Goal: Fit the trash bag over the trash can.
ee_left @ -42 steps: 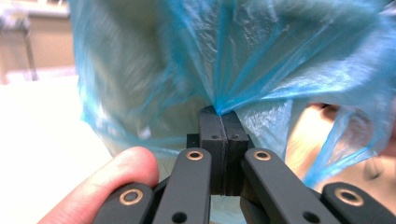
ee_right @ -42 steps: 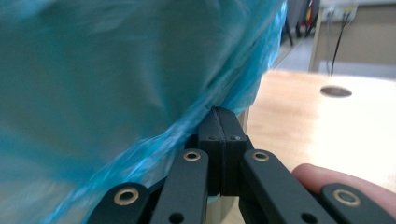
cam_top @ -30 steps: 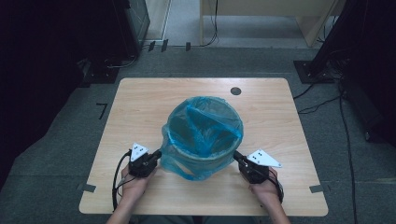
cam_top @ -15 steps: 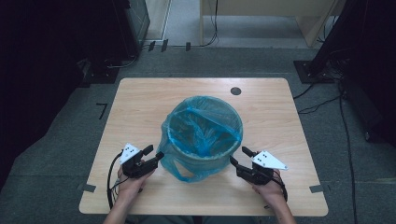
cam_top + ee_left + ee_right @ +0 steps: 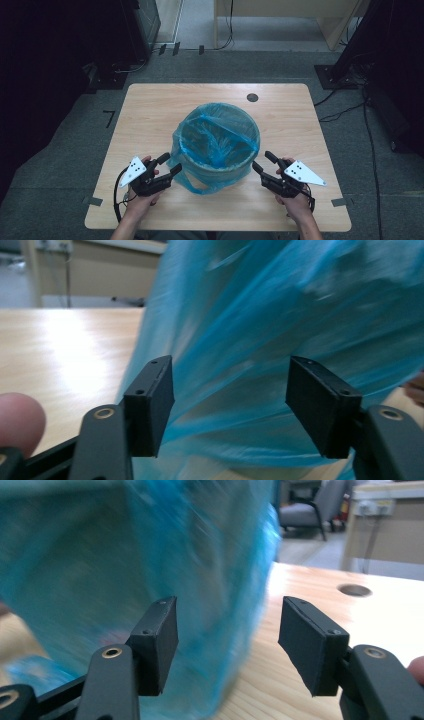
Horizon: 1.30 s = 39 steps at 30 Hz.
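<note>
A round bin lined with a blue plastic bag (image 5: 217, 145) stands in the middle of the wooden table (image 5: 150, 115); the bag's film hangs down the outside to the tabletop. My left gripper (image 5: 170, 163) sits just off the bin's lower left side. Its jaws have just been opening, and in the left gripper view (image 5: 230, 405) the bag (image 5: 280, 305) lies beyond them, with nothing pinched. My right gripper (image 5: 261, 160) is at the bin's lower right. Its jaws have just been closing slightly but stand apart (image 5: 227, 645), with the blurred bag (image 5: 125, 555) behind and no film pressed.
A round cable hole (image 5: 252, 97) lies in the tabletop behind the bin. Dark equipment stands flank the table on both sides, with cables on the floor. A hand holds each gripper near the table's front edge.
Both grippers were shut against the bag's sides a second ago. They have let go, opened, and drawn back a little toward the front edge.
</note>
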### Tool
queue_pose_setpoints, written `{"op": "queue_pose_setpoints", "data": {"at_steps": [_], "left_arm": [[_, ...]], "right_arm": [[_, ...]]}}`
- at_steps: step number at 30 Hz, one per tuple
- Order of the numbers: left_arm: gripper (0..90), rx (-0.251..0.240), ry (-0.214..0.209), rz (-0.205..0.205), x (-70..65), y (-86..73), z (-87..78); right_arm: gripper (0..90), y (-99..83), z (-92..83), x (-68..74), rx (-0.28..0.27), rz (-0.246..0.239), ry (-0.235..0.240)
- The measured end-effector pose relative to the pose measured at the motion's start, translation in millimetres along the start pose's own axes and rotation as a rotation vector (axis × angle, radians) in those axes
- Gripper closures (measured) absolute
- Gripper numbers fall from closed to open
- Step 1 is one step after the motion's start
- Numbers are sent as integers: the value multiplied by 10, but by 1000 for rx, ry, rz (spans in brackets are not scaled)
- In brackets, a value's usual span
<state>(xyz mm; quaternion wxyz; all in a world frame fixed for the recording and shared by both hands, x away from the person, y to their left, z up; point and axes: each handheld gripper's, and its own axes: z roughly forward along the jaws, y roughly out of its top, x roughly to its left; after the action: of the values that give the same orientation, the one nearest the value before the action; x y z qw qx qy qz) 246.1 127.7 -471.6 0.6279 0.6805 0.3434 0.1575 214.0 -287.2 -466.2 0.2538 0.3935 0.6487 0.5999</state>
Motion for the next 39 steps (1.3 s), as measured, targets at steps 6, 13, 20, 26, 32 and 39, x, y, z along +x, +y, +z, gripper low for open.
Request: {"op": "queue_pose_setpoints", "data": {"at_steps": [6, 13, 20, 26, 32, 39], "left_arm": [[366, 21, -27, 40, -120, -6, 63], [342, 37, -52, 46, -188, -28, 124], [614, 50, -13, 74, -250, -83, 201], [900, 131, 138, 21, -104, -97, 299], [900, 192, 244, -23, 59, -97, 392], [710, 232, 298, -94, 184, -142, 443]], "right_arm": [[741, 34, 85, 160, 11, -49, 53], [900, -42, 110, 212, 69, -85, 188], [802, -52, 131, 340, 122, -151, 319], [714, -41, 31, 112, 99, -92, 286], [700, 23, -56, -79, 48, -27, 177], [665, 101, 85, -42, -13, 11, -76]]}}
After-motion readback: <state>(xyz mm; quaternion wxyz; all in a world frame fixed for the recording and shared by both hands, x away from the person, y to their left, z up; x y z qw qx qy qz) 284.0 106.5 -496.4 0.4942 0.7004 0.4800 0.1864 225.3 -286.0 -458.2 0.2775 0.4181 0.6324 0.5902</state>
